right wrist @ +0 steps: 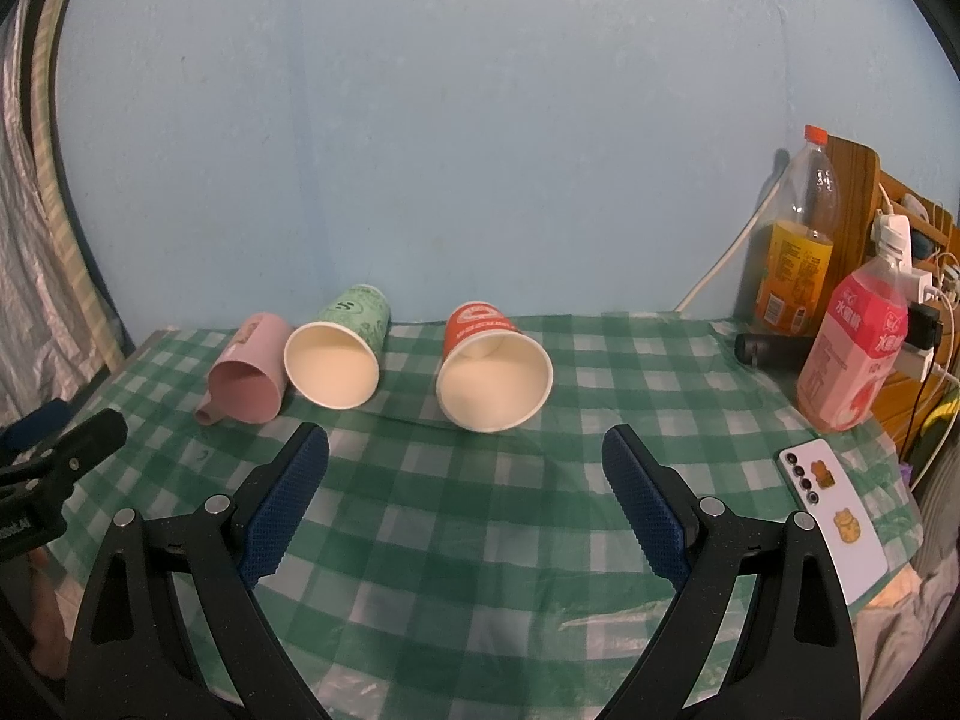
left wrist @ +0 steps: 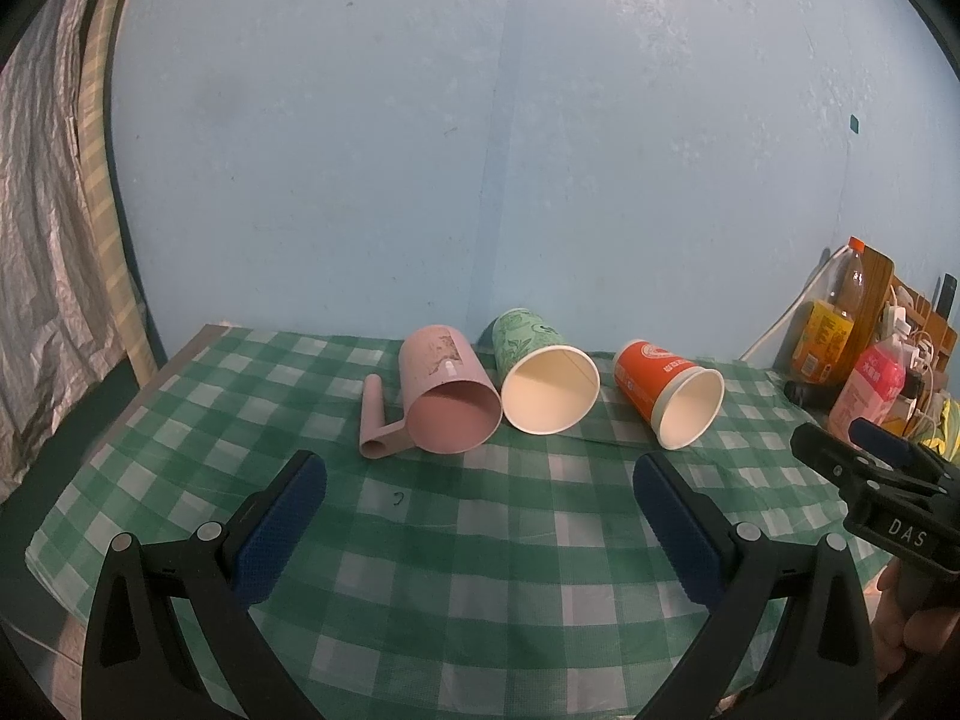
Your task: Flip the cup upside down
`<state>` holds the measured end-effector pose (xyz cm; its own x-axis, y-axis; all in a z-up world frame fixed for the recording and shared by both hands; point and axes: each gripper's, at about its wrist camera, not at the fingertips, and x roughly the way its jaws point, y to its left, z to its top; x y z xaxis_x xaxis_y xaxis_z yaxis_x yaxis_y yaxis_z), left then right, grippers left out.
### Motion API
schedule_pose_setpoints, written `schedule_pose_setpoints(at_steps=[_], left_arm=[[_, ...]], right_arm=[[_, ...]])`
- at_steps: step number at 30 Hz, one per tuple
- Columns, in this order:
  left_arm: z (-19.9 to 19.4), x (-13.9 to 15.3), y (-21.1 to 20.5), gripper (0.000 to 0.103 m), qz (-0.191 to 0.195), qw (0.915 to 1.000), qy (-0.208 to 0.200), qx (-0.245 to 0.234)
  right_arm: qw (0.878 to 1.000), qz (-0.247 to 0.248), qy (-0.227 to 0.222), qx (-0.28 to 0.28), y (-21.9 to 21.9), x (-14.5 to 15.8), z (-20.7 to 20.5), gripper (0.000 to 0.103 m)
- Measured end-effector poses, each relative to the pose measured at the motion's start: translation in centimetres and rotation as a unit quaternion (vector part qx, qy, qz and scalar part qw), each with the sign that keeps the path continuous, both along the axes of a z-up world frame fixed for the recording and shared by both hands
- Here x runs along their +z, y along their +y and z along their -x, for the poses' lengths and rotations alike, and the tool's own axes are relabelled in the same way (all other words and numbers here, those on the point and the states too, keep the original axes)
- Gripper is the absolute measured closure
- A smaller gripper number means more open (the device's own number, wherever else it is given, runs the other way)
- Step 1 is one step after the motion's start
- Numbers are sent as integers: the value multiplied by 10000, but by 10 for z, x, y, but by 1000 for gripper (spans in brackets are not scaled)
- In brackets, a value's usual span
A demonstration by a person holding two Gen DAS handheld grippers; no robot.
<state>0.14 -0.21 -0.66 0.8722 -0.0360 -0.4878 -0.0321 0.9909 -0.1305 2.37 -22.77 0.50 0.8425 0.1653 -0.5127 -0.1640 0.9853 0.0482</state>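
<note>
Three cups lie on their sides on the green checked tablecloth [left wrist: 480,540], mouths toward me: a pink handled mug [left wrist: 447,399] at left, a green paper cup [left wrist: 543,372] in the middle, an orange paper cup [left wrist: 669,390] at right. They also show in the right wrist view: the mug [right wrist: 249,375], green cup [right wrist: 339,354], orange cup [right wrist: 489,369]. My left gripper [left wrist: 480,477] is open and empty, short of the mug and green cup. My right gripper [right wrist: 465,450] is open and empty, just short of the orange cup.
At the table's right end stand an orange-capped drink bottle [right wrist: 795,252] and a pink bottle [right wrist: 855,348], with a black cylinder [right wrist: 774,349] lying beside them. A white phone [right wrist: 834,516] lies near the front right edge. A blue wall is behind; bedding hangs at left.
</note>
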Motion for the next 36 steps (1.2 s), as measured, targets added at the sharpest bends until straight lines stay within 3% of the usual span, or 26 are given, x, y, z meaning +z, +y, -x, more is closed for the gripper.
schedule_pose_setpoints(at_steps=[19,29,36], left_arm=[[0,-2,-7,0,77,10000,57,28],[-31,13,-21,0,354,9973,543,-330],[-79,25,-43,0,480,9868,1278,-868]], right_arm=[[10000,-4,11,2,-1,0,0,11],[10000,-69,5,39,-15,11,-11,11],[9996,-132,167,190,-36,31,-39,11]])
